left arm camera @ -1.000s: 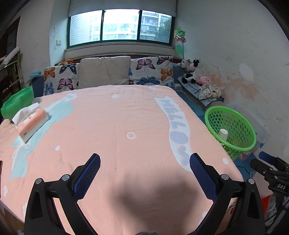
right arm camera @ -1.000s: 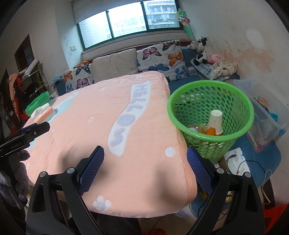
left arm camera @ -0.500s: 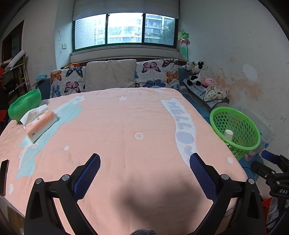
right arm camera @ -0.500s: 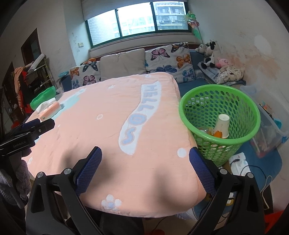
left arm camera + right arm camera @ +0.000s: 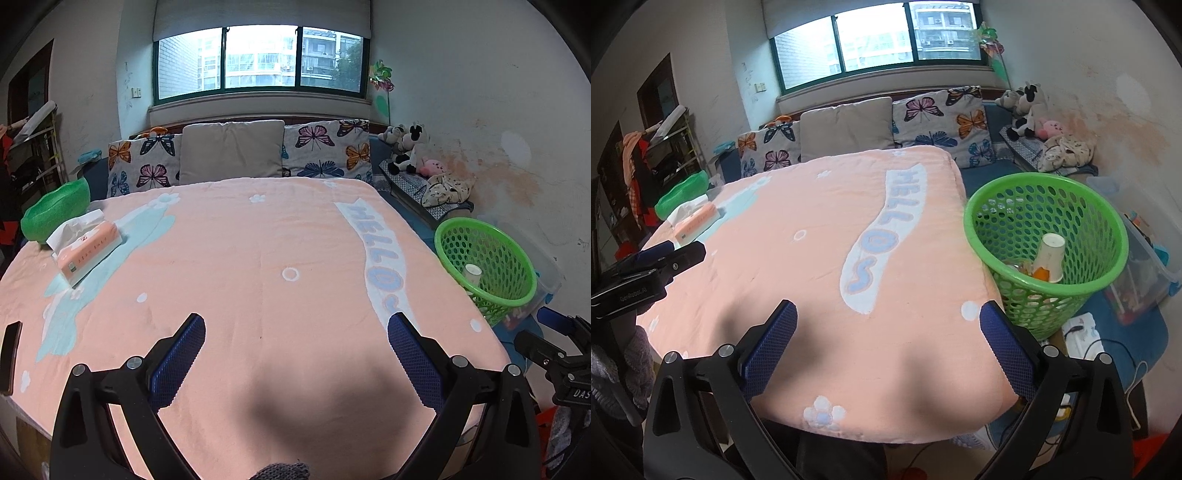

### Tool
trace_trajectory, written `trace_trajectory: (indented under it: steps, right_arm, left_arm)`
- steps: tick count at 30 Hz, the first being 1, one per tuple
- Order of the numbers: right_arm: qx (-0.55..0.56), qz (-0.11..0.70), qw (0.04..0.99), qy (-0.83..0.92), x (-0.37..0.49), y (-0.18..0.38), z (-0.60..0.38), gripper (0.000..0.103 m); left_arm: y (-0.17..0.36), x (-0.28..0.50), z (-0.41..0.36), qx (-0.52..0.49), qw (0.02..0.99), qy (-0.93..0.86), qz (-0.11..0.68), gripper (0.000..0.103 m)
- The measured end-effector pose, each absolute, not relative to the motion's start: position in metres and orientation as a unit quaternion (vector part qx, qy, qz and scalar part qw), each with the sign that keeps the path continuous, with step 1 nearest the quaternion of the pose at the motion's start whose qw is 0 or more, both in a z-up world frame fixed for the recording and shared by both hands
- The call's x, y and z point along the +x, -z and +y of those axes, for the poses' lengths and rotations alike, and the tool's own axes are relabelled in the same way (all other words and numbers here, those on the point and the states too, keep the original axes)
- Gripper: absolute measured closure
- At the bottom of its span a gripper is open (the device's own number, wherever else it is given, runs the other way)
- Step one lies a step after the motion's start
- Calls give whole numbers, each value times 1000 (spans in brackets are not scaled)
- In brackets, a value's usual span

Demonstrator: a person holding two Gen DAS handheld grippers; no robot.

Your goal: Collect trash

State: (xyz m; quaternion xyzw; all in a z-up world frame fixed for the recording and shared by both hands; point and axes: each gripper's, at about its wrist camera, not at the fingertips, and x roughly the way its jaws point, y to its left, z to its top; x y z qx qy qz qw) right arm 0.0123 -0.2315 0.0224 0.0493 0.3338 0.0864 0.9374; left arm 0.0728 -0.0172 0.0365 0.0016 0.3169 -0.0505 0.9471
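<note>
Both claws are spread wide and hold nothing: the left gripper (image 5: 295, 350) and the right gripper (image 5: 888, 339) hover over the near edge of the pink blanket (image 5: 258, 258). No loose trash shows on it; only a tissue pack (image 5: 88, 249) lies far left. The trash sits in the green basket (image 5: 1049, 236), on the floor just right of the bed: a paper cup (image 5: 1051, 258) leaning among scraps. It looks light and crushable, so a gentle pinch across its wall should do.
</note>
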Motion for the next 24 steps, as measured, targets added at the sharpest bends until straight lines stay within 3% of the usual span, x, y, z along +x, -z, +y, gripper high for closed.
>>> trace_trajectory:
  steps: [24]
  right_arm:
    - [49,338,936,-88,14,-20,-229,5]
  left_arm:
    - [-33,73,-12,0,946,39,322,7]
